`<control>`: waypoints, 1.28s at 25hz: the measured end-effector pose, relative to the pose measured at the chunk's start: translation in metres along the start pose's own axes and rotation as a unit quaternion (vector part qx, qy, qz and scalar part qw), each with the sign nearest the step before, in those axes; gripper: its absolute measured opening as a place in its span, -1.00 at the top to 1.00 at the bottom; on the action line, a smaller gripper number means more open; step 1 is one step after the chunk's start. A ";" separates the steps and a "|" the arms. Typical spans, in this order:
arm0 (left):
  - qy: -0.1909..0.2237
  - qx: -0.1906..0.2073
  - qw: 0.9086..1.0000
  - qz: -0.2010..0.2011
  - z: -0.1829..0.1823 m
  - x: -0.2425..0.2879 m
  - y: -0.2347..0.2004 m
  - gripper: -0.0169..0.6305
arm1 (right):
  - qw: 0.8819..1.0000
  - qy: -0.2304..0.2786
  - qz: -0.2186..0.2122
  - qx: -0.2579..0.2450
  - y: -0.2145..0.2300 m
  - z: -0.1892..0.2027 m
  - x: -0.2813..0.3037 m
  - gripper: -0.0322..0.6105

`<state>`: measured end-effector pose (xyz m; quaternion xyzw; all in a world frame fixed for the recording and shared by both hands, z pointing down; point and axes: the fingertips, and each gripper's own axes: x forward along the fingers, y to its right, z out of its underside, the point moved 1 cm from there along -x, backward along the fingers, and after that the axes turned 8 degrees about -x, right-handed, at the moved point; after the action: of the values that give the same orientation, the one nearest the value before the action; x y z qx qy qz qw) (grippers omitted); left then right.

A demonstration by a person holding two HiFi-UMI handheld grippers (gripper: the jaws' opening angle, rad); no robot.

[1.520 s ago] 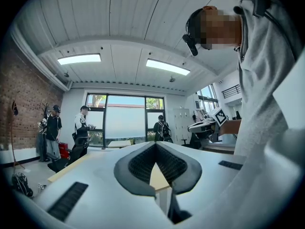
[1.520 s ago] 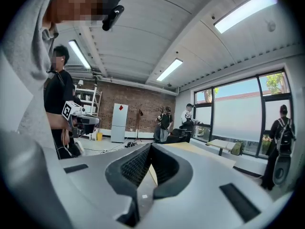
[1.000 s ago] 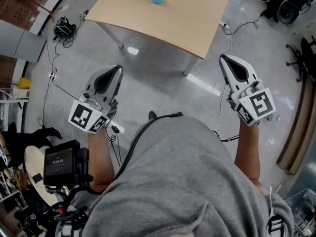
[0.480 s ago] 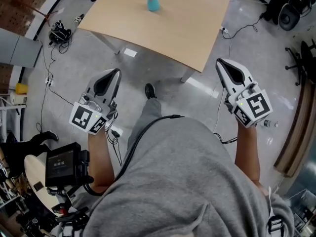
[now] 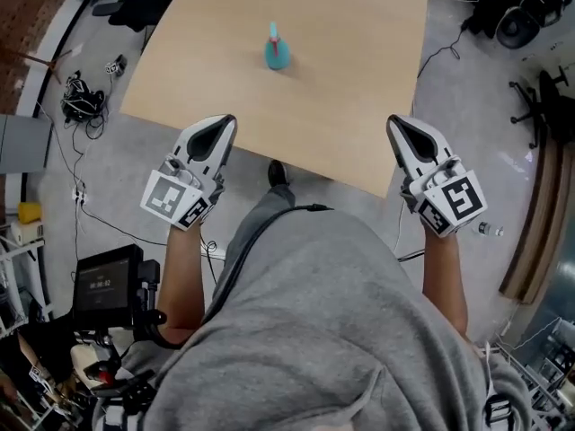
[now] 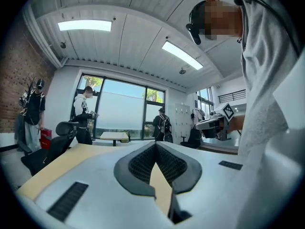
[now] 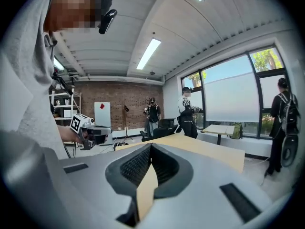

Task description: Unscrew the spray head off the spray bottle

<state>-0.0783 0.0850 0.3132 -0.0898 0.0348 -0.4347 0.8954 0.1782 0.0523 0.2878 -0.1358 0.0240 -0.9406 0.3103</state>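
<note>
Closer than a second ago, the bottle [image 5: 276, 52] stands upright mid-table [image 5: 350, 70], well ahead of the left gripper [image 5: 224, 125] and right gripper [image 5: 396, 125], both closed and empty, tips now over the table's near edge.

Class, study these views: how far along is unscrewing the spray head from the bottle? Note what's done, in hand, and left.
Done: nothing; the spray bottle stands upright on the table, head on, untouched. In hand: the left gripper and right gripper, both shut and empty, hover over the table's near edge, apart from the bottle. Left: reach it, hold the body, twist the head off.
</note>
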 end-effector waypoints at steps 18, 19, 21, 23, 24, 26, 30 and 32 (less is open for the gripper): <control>-0.190 0.039 0.971 0.137 0.171 0.241 -0.268 -0.15 | 0.995 -0.092 0.033 0.025 0.128 -0.019 0.261 0.89; -0.203 0.048 0.967 0.144 0.188 0.252 -0.267 -0.25 | 0.994 -0.101 0.035 0.031 0.133 -0.013 0.260 0.89; -0.220 0.064 0.961 0.157 0.209 0.274 -0.256 -0.37 | 0.992 -0.117 0.036 0.041 0.138 -0.006 0.251 0.89; -0.221 0.077 0.959 0.160 0.213 0.299 -0.240 -0.39 | 0.990 -0.128 0.034 0.042 0.143 -0.007 0.239 0.89; -0.219 0.082 0.959 0.157 0.214 0.310 -0.234 -0.39 | 0.990 -0.132 0.033 0.042 0.145 -0.009 0.233 0.89; -0.220 0.085 0.960 0.149 0.220 0.321 -0.227 -0.39 | 0.989 -0.137 0.029 0.043 0.141 -0.010 0.228 0.89; -0.236 0.094 0.958 0.129 0.227 0.312 -0.228 -0.25 | 0.989 -0.139 0.014 0.040 0.125 -0.009 0.237 0.89; -0.260 0.129 0.949 0.124 0.223 0.308 -0.225 -0.24 | 0.989 -0.140 0.001 0.047 0.125 -0.005 0.248 0.88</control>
<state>-0.0300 -0.2635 0.5800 -0.0781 -0.2451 -0.2822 0.9242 0.0581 -0.1951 0.3266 -0.2518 -0.0641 -0.9119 0.3177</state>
